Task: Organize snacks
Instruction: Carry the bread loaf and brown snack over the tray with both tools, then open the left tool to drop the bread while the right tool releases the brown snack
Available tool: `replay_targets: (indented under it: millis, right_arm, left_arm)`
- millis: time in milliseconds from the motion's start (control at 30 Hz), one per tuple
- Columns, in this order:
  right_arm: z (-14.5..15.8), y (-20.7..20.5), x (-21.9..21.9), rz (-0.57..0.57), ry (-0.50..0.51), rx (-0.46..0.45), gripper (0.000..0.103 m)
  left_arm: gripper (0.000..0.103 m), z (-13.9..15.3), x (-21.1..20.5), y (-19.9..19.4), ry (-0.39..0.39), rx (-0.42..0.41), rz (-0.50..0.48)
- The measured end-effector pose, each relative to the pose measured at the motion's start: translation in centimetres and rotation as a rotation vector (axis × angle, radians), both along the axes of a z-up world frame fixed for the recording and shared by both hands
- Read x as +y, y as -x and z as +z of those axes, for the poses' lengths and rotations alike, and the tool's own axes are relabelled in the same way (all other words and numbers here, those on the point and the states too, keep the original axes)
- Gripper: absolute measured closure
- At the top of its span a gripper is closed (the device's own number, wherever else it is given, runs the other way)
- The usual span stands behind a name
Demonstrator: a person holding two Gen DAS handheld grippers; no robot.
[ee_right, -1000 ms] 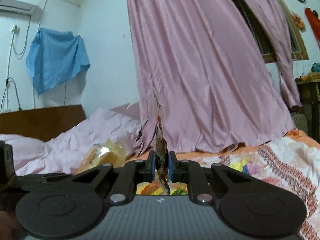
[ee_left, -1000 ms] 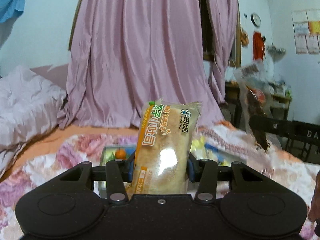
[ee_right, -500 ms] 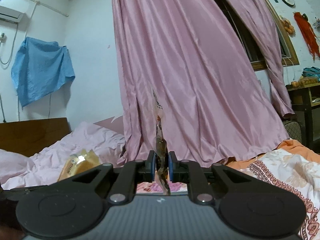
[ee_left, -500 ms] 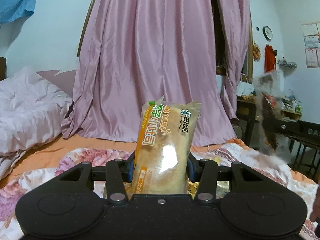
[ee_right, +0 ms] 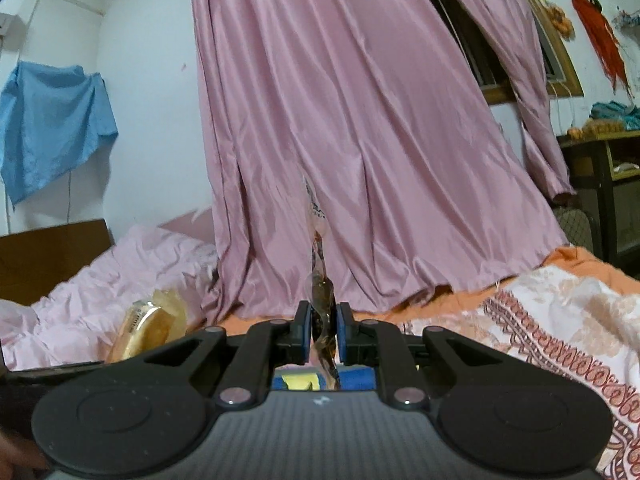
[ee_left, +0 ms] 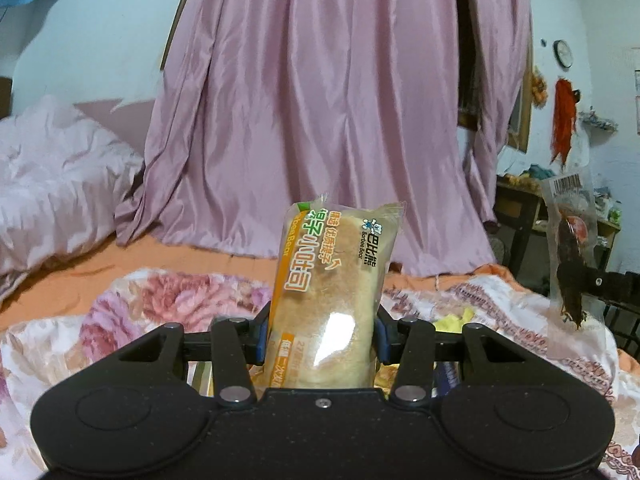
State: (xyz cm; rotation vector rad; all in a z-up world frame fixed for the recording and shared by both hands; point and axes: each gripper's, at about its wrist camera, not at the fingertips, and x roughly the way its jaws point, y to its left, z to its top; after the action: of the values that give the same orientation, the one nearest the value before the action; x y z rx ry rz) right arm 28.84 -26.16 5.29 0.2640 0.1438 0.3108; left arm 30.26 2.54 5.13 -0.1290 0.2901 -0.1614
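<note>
Left wrist view
Left claw (ee_left: 320, 338): closed on a bread packet (ee_left: 332, 300) at lower centre, its blue pads pressing the wrapper's two sides; the jaws stand as wide as the packet.
Bread packet: upright, printed top leaning slightly right, lower end hidden behind the claw body.
Clear snack pouch (ee_left: 570, 252): right edge of frame, hanging with a dark, dried-looking strip inside and a barcode label on top; the black tool holding it juts in from the right.
Bed: floral quilt (ee_left: 168, 300) crosses the lower frame, well below both packets; a rumpled pink duvet (ee_left: 52, 192) lies at left, a pink curtain (ee_left: 332, 120) fills the middle.
Under the claw: scraps of yellow and other colours show between the jaws, too hidden to name.

Right wrist view
Right claw (ee_right: 323, 332): nearly together, clamped on the clear snack pouch (ee_right: 320, 288), seen edge-on as a thin strip rising at centre.
Bread packet (ee_right: 150, 322): lower left, glossy, held up beside the duvet.
Below the jaws: blue and yellow patches (ee_right: 320, 380), cut off by the claw body; I cannot tell what they are.

Progress
Done: judging by both grips, two snacks are picked up and carried in the air.
Left: neither is set down; no clear destination shows, so placing both appears still to come.
</note>
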Motion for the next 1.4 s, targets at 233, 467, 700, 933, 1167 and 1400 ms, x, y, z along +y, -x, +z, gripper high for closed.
replay_targets:
  millis: [233,467,700,933,1167,1400]
  right_arm:
    - [-2.7,-2.3,1.0,0.006,0.052,0.103,0.088]
    - [-5.3,-4.0,2.3,0.004,0.115,0.267,0.088]
    - [-6.4,-4.1,3.0,0.03,0.149,0.32,0.089]
    - [-5.9,-3.9,3.2,0.042,0.137,0.314,0.089]
    - [-4.1,-2.1,2.7,0.054,0.075,0.284,0.086]
    - [-2.1,1.7,0.8,0.026,-0.043,0.21,0.01]
  left_arm:
    - [0.054,-2.8,0.9,-2.3,0.025,0.08,0.005]
    - [0.054,-4.6,0.2,-3.5,-0.021,0.156,0.002]
    - [0.05,-5.0,-0.9,-3.5,-0.12,0.176,0.0]
    - [0.025,-5.0,-1.1,-3.3,-0.15,0.203,0.003]
    - [0.002,-3.1,-1.5,-1.1,-0.162,0.179,0.016]
    - [0.001,-1.6,-1.2,2.9,-0.148,0.156,0.057]
